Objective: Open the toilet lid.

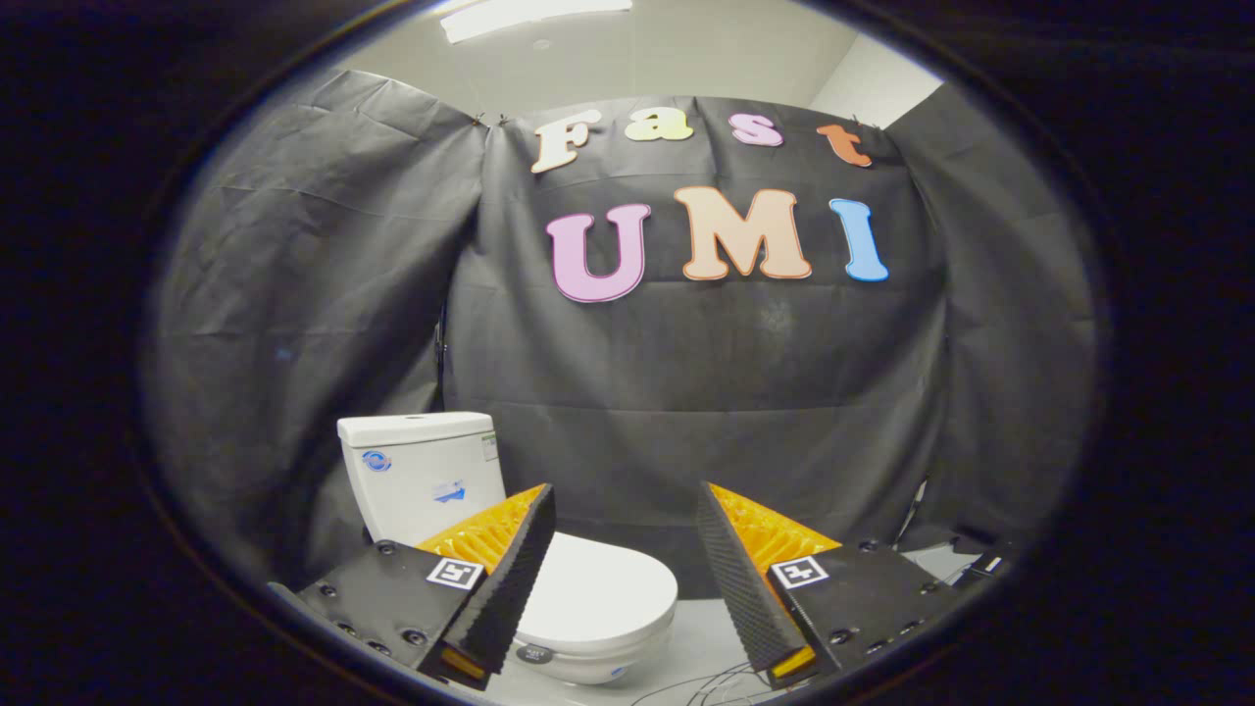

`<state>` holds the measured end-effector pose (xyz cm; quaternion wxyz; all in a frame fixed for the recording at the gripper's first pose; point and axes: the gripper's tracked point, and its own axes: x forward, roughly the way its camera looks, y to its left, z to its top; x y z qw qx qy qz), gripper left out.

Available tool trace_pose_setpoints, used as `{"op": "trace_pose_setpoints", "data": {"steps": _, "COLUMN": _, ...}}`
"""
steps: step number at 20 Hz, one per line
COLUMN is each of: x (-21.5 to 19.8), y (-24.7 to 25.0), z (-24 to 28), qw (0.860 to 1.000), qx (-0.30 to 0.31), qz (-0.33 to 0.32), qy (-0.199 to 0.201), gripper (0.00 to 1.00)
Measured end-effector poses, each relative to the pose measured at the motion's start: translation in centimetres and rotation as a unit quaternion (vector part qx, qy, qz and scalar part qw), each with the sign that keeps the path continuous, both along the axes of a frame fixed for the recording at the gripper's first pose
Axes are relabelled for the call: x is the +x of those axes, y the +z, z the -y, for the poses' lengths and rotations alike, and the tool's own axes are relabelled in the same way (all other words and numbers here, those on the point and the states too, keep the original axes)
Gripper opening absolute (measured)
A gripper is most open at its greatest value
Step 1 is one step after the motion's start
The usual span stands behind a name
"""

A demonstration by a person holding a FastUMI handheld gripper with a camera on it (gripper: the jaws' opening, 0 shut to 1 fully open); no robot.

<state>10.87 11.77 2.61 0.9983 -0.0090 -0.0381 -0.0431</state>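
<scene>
A white toilet stands against the black cloth wall, beyond my fingers and off toward the left one. Its tank (422, 471) rises behind, and its lid (598, 588) lies flat, shut down over the bowl (588, 662). My gripper (627, 510) is open, with a wide gap and nothing between the fingers. It hovers well short of the toilet and touches nothing. The left finger (510, 579) covers the left part of the lid and the tank's lower corner.
Black cloth walls close in the booth behind and on both sides. Pale floor (701, 637) spreads around the toilet's foot. Thin cables (706, 686) lie on the floor just ahead of the fingers, and dark gear (966, 549) sits low by the right wall.
</scene>
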Motion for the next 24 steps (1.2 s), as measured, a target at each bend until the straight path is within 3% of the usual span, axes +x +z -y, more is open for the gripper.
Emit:
{"op": "trace_pose_setpoints", "data": {"steps": 13, "x": -2.7, "y": -0.8, "z": -1.0, "qw": 0.998, "qx": 0.021, "qz": 0.036, "qy": -0.046, "gripper": 0.91}}
{"op": "trace_pose_setpoints", "data": {"steps": 24, "x": -2.8, "y": -1.1, "z": -0.8, "qw": 0.998, "qx": 0.024, "qz": 0.029, "qy": -0.049, "gripper": 0.91}}
